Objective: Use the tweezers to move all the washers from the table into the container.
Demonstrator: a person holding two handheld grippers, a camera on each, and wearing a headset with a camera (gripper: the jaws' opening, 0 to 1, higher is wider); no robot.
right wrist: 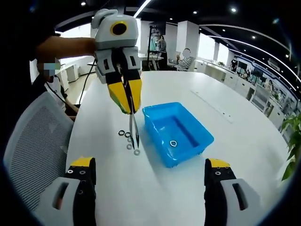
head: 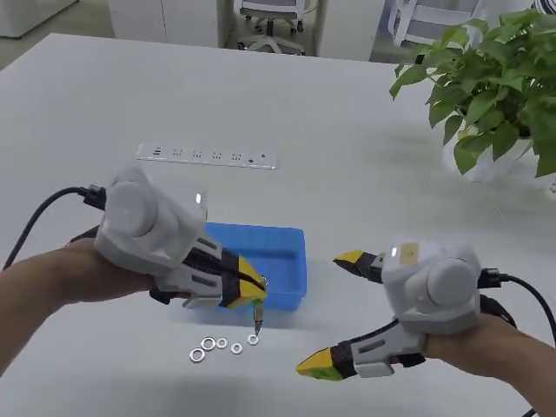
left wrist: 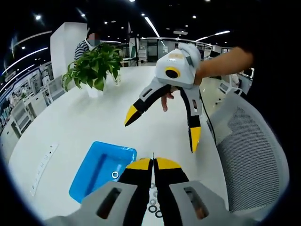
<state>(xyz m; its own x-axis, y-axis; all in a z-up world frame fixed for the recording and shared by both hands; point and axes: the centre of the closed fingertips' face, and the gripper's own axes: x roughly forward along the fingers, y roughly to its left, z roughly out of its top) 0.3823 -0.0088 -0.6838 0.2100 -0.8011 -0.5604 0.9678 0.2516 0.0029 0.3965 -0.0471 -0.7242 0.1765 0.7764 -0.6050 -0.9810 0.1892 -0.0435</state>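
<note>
Right gripper view | one washer (right wrist: 173,143) in container (right wrist: 186,155) | five washers (right wrist: 129,146) remain, container's 9 o'clock | left gripper (right wrist: 126,107) clamps tweezers (right wrist: 134,129) | right gripper (right wrist: 149,162) spread, empty

I see a bright blue container (head: 261,231) on a plain white table (head: 304,104). Beside the container lie silvery washers (head: 208,345), one more inside it. The left gripper (head: 252,291) and right gripper (head: 328,313) are pale grey with black jaws tipped yellow; the tweezers (head: 257,318) are metal grey. Beyond the container, the plant (head: 495,82) is green.
</note>
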